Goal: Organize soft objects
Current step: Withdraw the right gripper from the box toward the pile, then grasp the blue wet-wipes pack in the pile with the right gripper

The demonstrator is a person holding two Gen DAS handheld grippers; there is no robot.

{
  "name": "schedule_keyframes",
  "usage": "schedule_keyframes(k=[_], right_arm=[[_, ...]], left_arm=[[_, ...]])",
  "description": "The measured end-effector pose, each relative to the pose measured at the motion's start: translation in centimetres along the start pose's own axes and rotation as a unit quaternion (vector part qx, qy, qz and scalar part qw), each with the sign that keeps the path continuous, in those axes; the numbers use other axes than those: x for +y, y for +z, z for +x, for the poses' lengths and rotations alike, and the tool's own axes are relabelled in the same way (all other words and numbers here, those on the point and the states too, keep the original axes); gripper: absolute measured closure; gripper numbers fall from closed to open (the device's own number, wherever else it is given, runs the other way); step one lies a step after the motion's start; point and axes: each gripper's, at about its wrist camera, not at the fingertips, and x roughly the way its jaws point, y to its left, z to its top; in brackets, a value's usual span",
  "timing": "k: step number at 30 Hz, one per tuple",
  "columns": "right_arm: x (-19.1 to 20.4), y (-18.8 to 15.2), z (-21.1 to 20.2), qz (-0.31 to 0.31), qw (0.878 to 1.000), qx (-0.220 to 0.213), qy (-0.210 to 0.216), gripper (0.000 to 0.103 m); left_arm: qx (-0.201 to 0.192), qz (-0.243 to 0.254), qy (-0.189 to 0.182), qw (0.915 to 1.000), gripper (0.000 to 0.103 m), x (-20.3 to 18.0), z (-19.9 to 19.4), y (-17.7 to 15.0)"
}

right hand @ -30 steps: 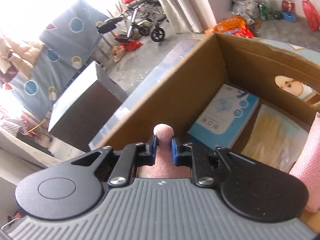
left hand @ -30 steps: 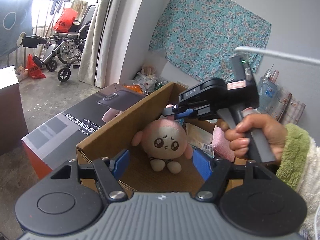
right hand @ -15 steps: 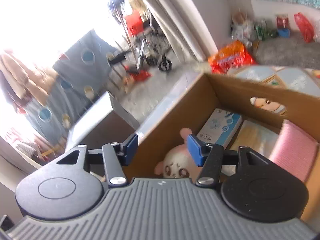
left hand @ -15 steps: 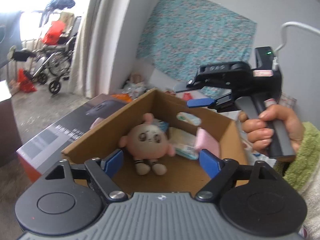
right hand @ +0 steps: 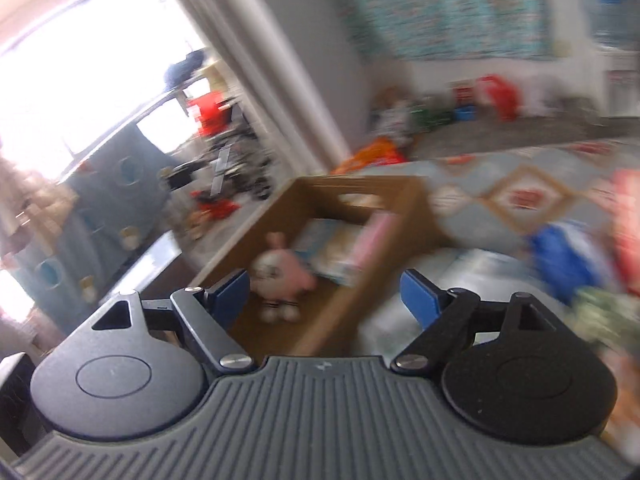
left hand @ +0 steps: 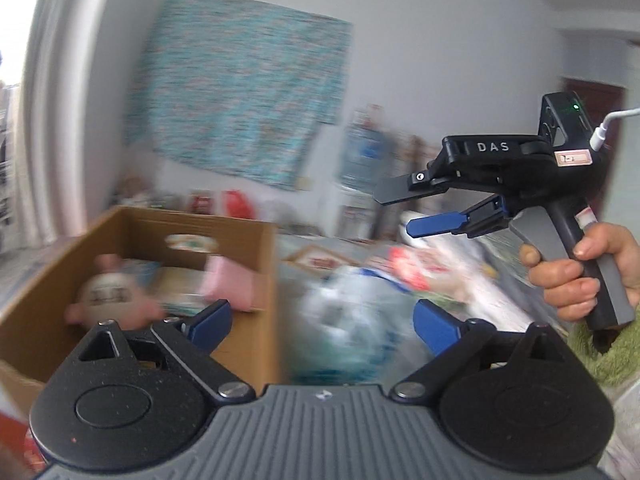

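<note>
Both grippers had let go and swung away from the cardboard box (left hand: pixel 256 240). From the left wrist, our left gripper (left hand: pixel 322 326) had just been opening, jaws wide apart with nothing between them, while the plush doll (left hand: pixel 108 294) sat inside the box beside a pink soft piece (left hand: pixel 230 286). A second ago the box filled this view; now it lay off to the left. Our right gripper (left hand: pixel 404 212), held in a hand (left hand: pixel 580 276), hung well clear.

From the right wrist, our jaws had just been opening too (they pinched the doll's ear a second ago) and stood empty. That toy looked stowed; a blurred pile on the patterned cloth (right hand: pixel 520 192) probably held the next one. Curtain (right hand: pixel 256 60) and a wall hanging (right hand: pixel 440 8) showed behind.
</note>
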Motion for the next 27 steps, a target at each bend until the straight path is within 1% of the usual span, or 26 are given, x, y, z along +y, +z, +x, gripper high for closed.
schedule_keyframes(k=[3,6,10,14,17,20,23,27], right_arm=[[-3.2,-2.4,-4.4,0.019,0.998,-0.014,-0.05,0.02],[-6.2,-5.3,-8.0,0.046,0.995,-0.026,-0.086,0.02],[-9.5,-8.8,-10.8,0.081,0.989,-0.031,-0.121,0.02],[-12.2,-10.8,-11.6,0.111,0.984,-0.028,-0.136,0.02],[-13.6,-10.5,-10.9,0.125,0.982,-0.024,-0.142,0.02],[-14.8,-9.8,-9.6,0.134,0.982,-0.016,-0.136,0.02],[-15.4,-8.2,-8.0,0.131,0.983,-0.006,-0.131,0.02],[-15.8,-5.1,-5.1,0.106,0.986,0.008,-0.125,0.02]], left_arm=[[0.019,0.027,-0.046,0.9984,0.005,-3.1,1.6,-0.8],[0.046,0.053,-0.086,0.9938,0.005,-6.0,3.6,-2.0],[0.076,0.072,-0.115,0.9879,0.005,-8.9,6.2,-3.7],[0.09,0.081,-0.127,0.9845,0.005,-10.8,8.6,-4.7],[0.081,0.086,-0.12,0.9857,0.006,-11.7,10.0,-4.9],[0.072,0.09,-0.112,0.987,0.006,-12.1,11.5,-4.5],[0.073,0.09,-0.102,0.988,0.01,-12.3,13.1,-4.1],[0.065,0.076,-0.094,0.9905,0.013,-11.6,14.3,-3.3]])
